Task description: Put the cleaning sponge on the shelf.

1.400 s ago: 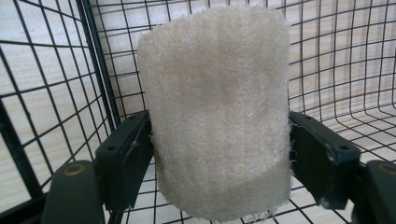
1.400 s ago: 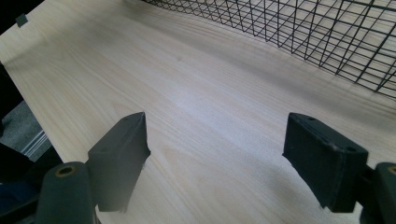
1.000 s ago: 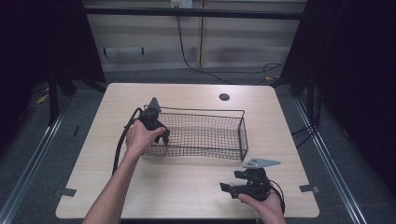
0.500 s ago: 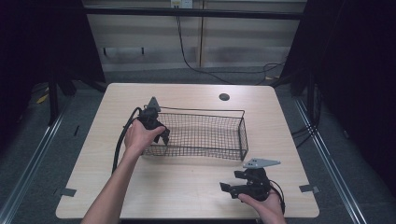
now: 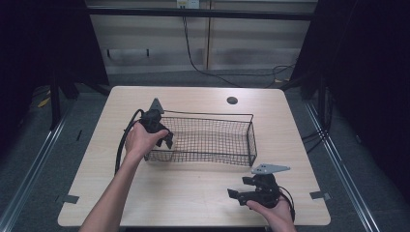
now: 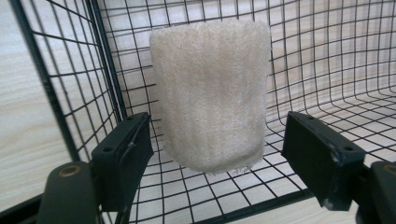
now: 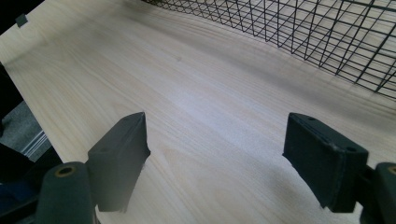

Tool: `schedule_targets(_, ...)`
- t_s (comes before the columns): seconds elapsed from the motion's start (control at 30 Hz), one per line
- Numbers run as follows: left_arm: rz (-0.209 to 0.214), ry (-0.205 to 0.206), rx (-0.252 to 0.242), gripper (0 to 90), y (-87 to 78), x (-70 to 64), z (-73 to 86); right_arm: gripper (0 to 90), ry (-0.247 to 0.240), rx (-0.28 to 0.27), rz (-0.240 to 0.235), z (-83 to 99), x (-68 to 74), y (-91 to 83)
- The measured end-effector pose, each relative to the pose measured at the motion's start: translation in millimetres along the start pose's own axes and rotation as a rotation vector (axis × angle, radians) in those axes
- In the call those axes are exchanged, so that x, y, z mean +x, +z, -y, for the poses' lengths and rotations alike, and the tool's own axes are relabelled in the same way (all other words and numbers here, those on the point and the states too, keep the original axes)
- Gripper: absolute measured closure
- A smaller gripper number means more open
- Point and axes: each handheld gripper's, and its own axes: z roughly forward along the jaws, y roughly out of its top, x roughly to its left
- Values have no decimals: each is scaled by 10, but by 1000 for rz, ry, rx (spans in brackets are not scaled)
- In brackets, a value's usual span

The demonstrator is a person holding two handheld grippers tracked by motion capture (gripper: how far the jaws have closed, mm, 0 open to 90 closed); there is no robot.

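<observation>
Left gripper: jaws wide, inside wire basket, beside cream knitted cloth.
Right gripper: jaws wide, above bare wooden table.

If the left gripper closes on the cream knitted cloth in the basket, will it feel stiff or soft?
Probably soft: the cloth looks fuzzy and ribbed, so it should squash between the open left gripper jaws. It seems light, and its fibres should resist slipping. Loose threads could perhaps snag on the wire basket.

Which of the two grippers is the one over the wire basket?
The left gripper, jaws open around a cream knitted cloth in the wire basket. The right gripper rests over bare table.
</observation>
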Motion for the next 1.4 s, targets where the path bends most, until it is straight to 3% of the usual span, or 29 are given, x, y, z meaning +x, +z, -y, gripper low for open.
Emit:
schedule_targets(0.23,14,10,-9,239,-60,20,19,216,0,0,2,0,-2,1)
schedule_targets(0.6,43,27,-89,200,-224,66,97,216,2,0,3,-1,-4,2)
schedule_targets(0.77,64,56,-115,197,-317,76,154,216,1,2,4,-1,-3,6)
schedule_targets(0.97,126,100,-179,174,-381,103,241,216,1,1,4,-1,-2,3)
schedule_targets(1.03,119,121,-184,174,-392,110,270,216,3,2,5,-2,-5,5)
schedule_targets(1.1,138,133,-201,173,-405,120,298,216,2,2,2,-2,-4,7)
schedule_targets(1.4,197,229,-285,171,-564,163,458,216,2,1,6,-1,-6,5)
